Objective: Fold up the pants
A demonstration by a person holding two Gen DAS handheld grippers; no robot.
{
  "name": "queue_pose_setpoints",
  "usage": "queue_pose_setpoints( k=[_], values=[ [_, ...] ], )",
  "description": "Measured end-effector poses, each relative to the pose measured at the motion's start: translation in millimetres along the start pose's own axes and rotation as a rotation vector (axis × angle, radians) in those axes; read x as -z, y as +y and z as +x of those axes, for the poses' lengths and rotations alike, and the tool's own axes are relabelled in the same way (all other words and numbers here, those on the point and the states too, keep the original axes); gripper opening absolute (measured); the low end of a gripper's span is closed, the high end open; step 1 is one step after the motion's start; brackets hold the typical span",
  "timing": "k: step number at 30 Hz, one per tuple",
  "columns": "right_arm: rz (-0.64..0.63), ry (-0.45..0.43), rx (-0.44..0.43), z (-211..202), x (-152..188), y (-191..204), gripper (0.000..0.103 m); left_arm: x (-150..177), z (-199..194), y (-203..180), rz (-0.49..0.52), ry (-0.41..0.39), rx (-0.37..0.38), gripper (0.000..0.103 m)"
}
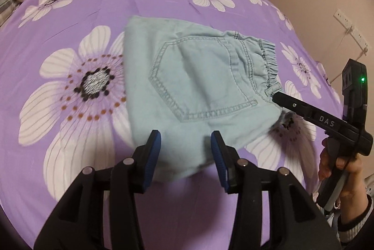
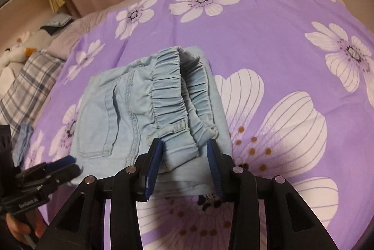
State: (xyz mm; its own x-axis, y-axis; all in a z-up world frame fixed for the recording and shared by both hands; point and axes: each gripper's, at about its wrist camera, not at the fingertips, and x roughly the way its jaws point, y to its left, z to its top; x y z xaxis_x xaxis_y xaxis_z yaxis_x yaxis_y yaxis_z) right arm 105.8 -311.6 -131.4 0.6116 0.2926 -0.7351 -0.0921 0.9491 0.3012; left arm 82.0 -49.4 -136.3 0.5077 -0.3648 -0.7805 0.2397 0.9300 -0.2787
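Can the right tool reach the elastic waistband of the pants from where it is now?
Probably yes. The right tool is open, and the waistband of the pants lies directly ahead between its fingers, with nothing in between.

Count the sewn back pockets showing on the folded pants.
1: a single stitched pocket on the top face of the folded pants, left of the elastic waistband. Others may be folded underneath.

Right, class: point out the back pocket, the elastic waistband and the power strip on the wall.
back pocket (image 1: pixel 198 79): left wrist view, middle of the stitched panel.
elastic waistband (image 2: pixel 167 95): right wrist view, gathered outer band.
power strip (image 1: pixel 350 26): left wrist view, white body.
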Motion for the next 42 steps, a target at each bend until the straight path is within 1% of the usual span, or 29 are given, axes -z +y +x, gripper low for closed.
queue_pose_setpoints(
  k=[1,3,4,6,7,9,10,11,13,17,19,22,24,26,28,30,37,42],
  values=[
    [-0.010,0.000,0.007,-2,1,1,0.039,3,-5,3,-0.012,-0.006,-0.003,0.049],
    [-0.018,-0.014,0.014,-12,5,4,0.041,11,-17,11,-0.067,-0.016,0.016,0.056],
    [-0.015,-0.025,0.012,-16,7,3,0.042,17,-22,15,-0.098,-0.017,0.032,0.056],
    [0.000,-0.039,-0.005,-26,11,2,0.042,26,-33,21,-0.136,-0.027,0.038,0.056],
    [0.010,-0.039,-0.016,-28,11,1,0.044,29,-38,25,-0.154,-0.035,0.038,0.056],
    [0.032,-0.042,-0.033,-35,13,-2,0.051,31,-45,31,-0.188,-0.043,0.042,0.057],
    [0.040,-0.042,-0.033,-33,10,-2,0.057,33,-48,34,-0.208,-0.049,0.045,0.061],
    [0.049,-0.039,-0.032,-34,10,-3,0.061,36,-53,37,-0.226,-0.059,0.038,0.067],
    [0.065,-0.028,-0.033,-34,8,-5,0.061,38,-59,44,-0.257,-0.077,0.021,0.073],
    [0.118,-0.002,-0.062,-35,12,-9,0.064,43,-69,56,-0.306,-0.093,0.015,0.074],
    [0.145,-0.001,-0.088,-37,15,-9,0.067,43,-73,59,-0.316,-0.103,0.024,0.075],
    [0.184,0.003,-0.141,-39,16,-10,0.068,38,-77,60,-0.321,-0.116,0.039,0.077],
    [0.201,-0.005,-0.161,-40,14,-11,0.069,34,-81,60,-0.321,-0.127,0.054,0.080],
    [0.210,-0.013,-0.165,-41,12,-11,0.074,29,-86,58,-0.315,-0.144,0.069,0.086],
    [0.227,-0.015,-0.179,-40,11,-14,0.076,25,-89,56,-0.310,-0.158,0.081,0.089],
    [0.245,-0.010,-0.195,-37,9,-18,0.076,20,-87,55,-0.306,-0.160,0.089,0.089],
    [0.288,0.026,-0.205,-26,5,-34,0.077,7,-71,57,-0.319,-0.131,0.079,0.089],
    [0.297,0.024,-0.200,-22,0,-43,0.078,-2,-55,62,-0.331,-0.103,0.088,0.089]
  ],
)
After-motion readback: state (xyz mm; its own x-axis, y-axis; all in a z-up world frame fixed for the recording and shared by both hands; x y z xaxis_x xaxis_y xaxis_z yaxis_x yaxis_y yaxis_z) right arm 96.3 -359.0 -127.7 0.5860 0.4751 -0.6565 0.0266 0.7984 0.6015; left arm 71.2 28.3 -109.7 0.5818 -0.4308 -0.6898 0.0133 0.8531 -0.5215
